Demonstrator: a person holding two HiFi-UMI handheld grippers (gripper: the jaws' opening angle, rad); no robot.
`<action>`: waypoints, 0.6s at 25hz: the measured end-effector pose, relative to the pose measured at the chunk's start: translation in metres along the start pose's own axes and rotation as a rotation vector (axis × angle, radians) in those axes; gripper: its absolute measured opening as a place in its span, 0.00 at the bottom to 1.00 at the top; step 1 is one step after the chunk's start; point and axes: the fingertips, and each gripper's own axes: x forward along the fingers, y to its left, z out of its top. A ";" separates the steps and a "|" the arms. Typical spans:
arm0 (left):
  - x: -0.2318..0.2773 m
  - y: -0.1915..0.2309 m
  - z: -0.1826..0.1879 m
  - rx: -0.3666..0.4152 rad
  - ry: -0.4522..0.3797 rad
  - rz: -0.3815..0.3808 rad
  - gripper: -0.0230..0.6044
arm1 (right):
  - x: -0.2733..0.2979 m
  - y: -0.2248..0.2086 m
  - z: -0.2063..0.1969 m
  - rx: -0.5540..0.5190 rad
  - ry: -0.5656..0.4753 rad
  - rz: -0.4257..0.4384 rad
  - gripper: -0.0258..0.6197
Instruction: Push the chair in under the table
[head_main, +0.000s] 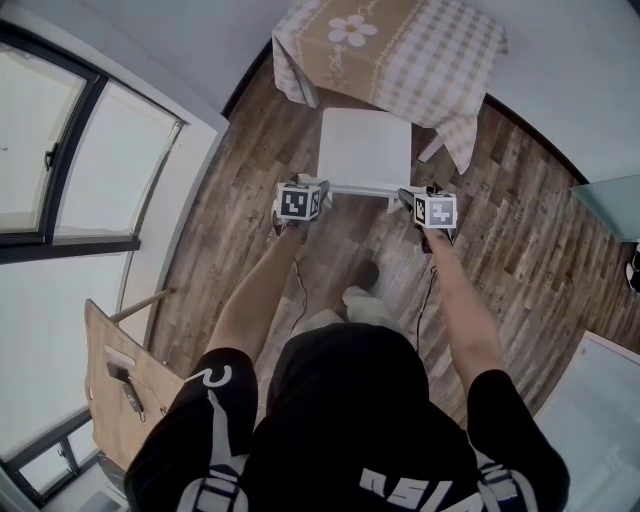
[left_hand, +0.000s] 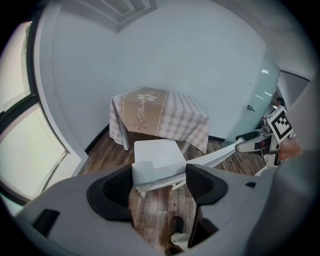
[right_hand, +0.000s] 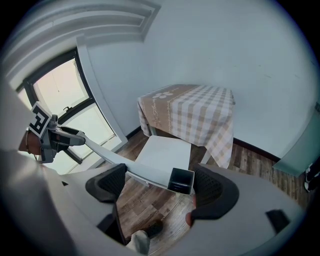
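The room was bright with soft daylight. It came from the big window at the left of the head view, and its glass was so bright it showed plain white. Only faint, soft shadows lay on the wooden floor. All three pictures bent round at the edges, and both gripper views had black corners. Up close, the grey bodies of the left tool and right tool looked a little fuzzy.

White chair — upright, just by tbl
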 end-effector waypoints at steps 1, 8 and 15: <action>0.002 0.001 0.004 0.001 0.001 0.002 0.57 | -0.001 -0.002 0.005 0.000 0.003 -0.009 0.71; 0.018 0.013 0.029 -0.003 0.011 0.011 0.57 | 0.011 -0.011 0.030 0.001 0.006 -0.035 0.71; 0.035 0.029 0.057 0.008 0.017 0.000 0.57 | 0.029 -0.015 0.055 0.027 0.011 -0.030 0.71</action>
